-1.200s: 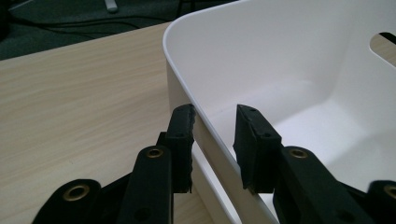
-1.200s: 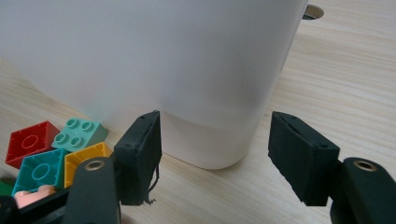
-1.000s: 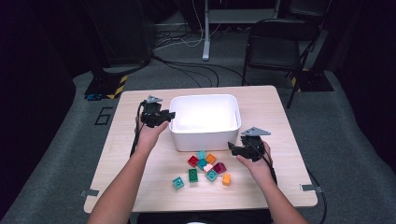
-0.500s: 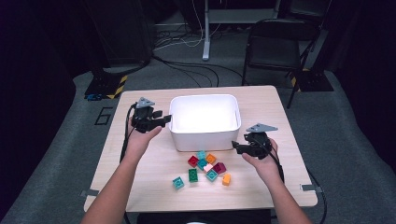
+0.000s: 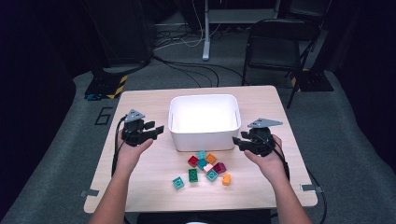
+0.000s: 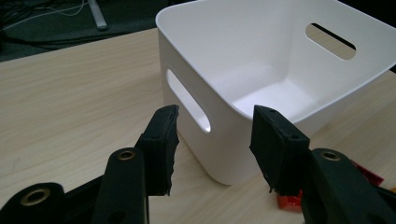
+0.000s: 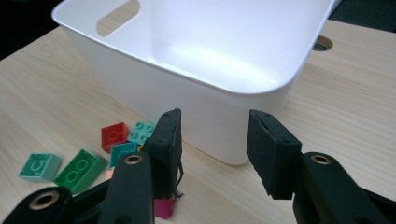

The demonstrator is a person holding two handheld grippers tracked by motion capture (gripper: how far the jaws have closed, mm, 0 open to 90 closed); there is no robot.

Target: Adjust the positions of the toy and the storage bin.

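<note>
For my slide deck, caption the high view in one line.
Two hand-held tongs, left and right, flank an empty white bin; coloured bricks lie loose before it.

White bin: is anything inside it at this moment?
The white bin looks empty: its bare floor and inner walls show in both gripper views. The near inner wall is hidden in the high view. The bricks lie outside on the table.
</note>
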